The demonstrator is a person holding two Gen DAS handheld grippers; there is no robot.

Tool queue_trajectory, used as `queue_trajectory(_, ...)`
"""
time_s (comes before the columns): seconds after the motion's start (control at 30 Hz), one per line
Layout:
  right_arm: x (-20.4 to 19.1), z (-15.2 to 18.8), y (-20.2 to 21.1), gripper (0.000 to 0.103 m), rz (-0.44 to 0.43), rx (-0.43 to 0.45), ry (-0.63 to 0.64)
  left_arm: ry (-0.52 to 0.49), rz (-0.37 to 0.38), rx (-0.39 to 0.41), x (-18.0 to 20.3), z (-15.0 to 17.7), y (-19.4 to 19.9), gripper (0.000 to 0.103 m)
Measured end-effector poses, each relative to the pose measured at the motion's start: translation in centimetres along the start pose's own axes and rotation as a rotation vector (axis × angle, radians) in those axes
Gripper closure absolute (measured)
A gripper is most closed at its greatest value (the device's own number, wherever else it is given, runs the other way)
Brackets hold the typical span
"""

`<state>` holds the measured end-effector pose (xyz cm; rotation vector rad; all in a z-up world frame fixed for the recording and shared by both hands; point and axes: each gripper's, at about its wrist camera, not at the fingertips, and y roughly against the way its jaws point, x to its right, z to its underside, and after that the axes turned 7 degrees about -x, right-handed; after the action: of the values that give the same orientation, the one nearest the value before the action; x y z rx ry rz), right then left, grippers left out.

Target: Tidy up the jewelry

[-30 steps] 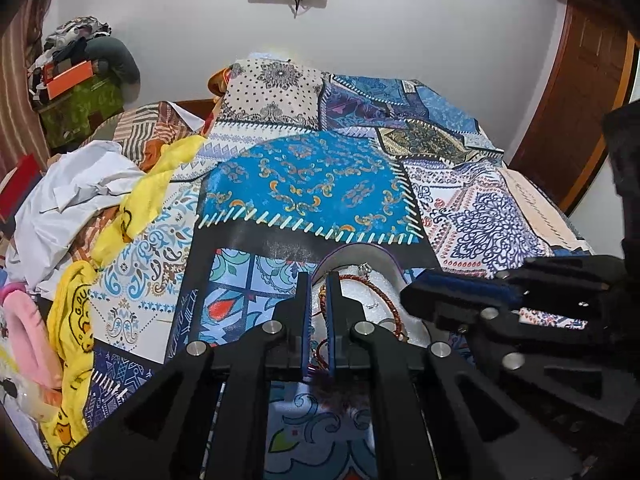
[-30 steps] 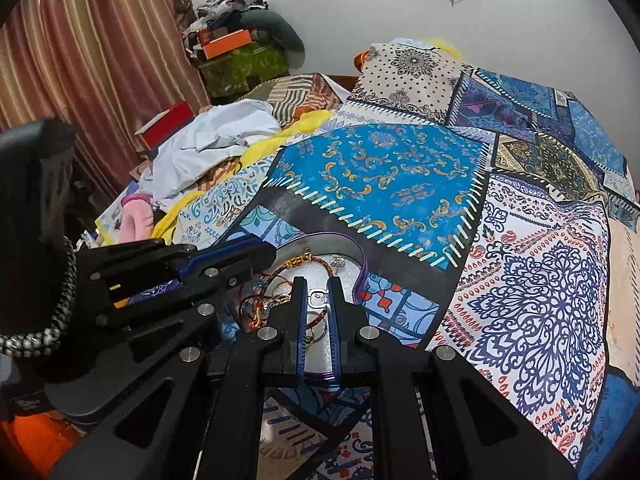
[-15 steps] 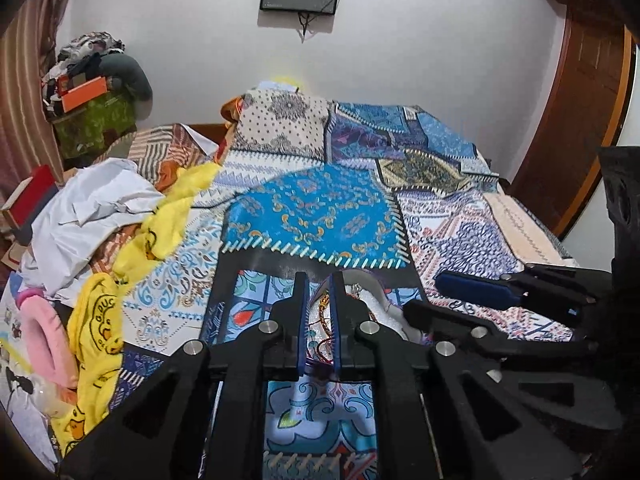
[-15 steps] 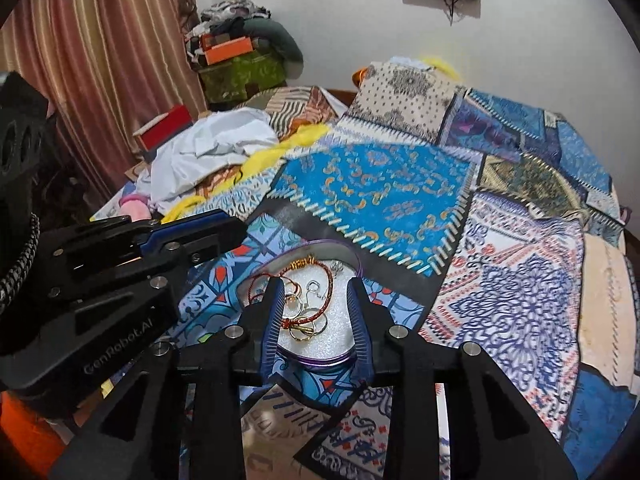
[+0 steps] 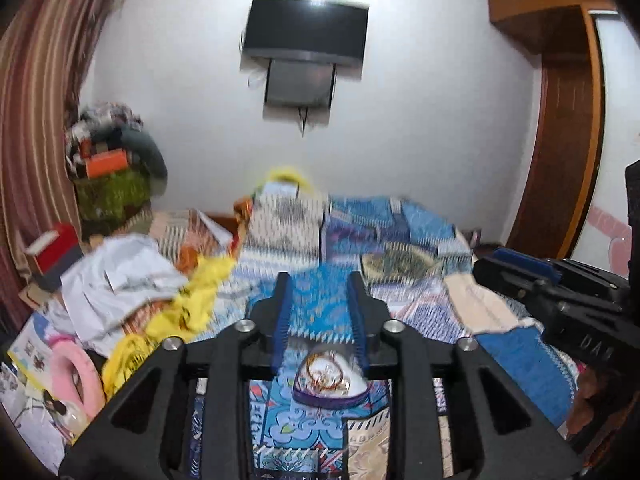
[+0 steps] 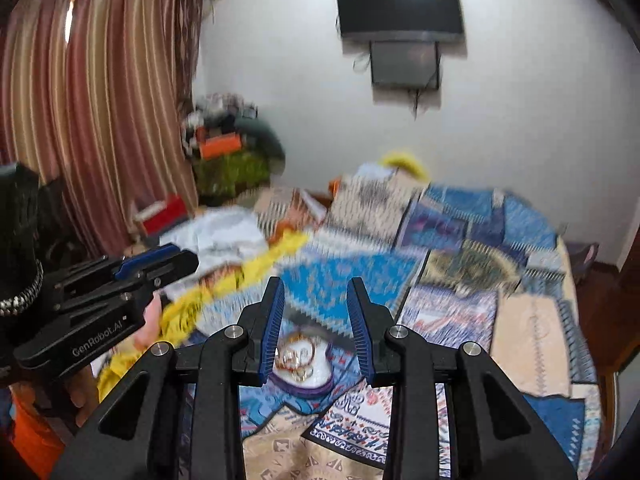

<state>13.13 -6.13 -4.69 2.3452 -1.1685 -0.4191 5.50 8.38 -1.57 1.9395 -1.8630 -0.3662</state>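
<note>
A purple-rimmed white tray [image 5: 322, 400] lies on the patchwork bedspread and holds a tangle of red and gold jewelry [image 5: 326, 374]. It also shows in the right wrist view [image 6: 308, 390] with the jewelry [image 6: 298, 360] in it. My left gripper [image 5: 319, 312] is open and empty, raised well above and behind the tray. My right gripper [image 6: 316, 318] is open and empty too, also raised above the tray. Each gripper shows at the edge of the other's view. Both views are blurred by motion.
A pile of white and yellow clothes [image 5: 132, 292] lies on the bed's left side. A pink ring-shaped item [image 5: 78, 376] sits at the lower left. Striped curtains [image 6: 92, 112] hang at the left, a wall TV [image 6: 400, 8] at the back, a wooden door [image 5: 560, 140] at the right.
Both grippers have opened and lifted up and back from the tray. The views now tilt up toward the wall and TV. The jewelry stays in the tray.
</note>
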Motion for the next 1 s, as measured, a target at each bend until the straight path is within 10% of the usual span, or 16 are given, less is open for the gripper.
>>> queue_trajectory(0.2,-1.0,-0.4,6.3,0.070,0.036,0.181,-0.012,-0.034,-0.033,0.151,1.8,-0.6,5.5,0.050)
queue_trajectory(0.43,-2.4,0.2,9.9,0.018,0.099,0.307,-0.023,-0.011,-0.067,0.210,1.9,-0.1,8.1,0.014)
queue_trajectory(0.6,-2.4,0.3,10.1,0.001,0.128,0.339,-0.044,0.010,-0.070,0.212,1.4,0.2,8.7,0.010)
queue_trajectory(1.0,-2.4,0.8,10.1,0.001,0.125,0.328,-0.058,-0.002,-0.072,0.209,1.8,0.5,8.9,0.010)
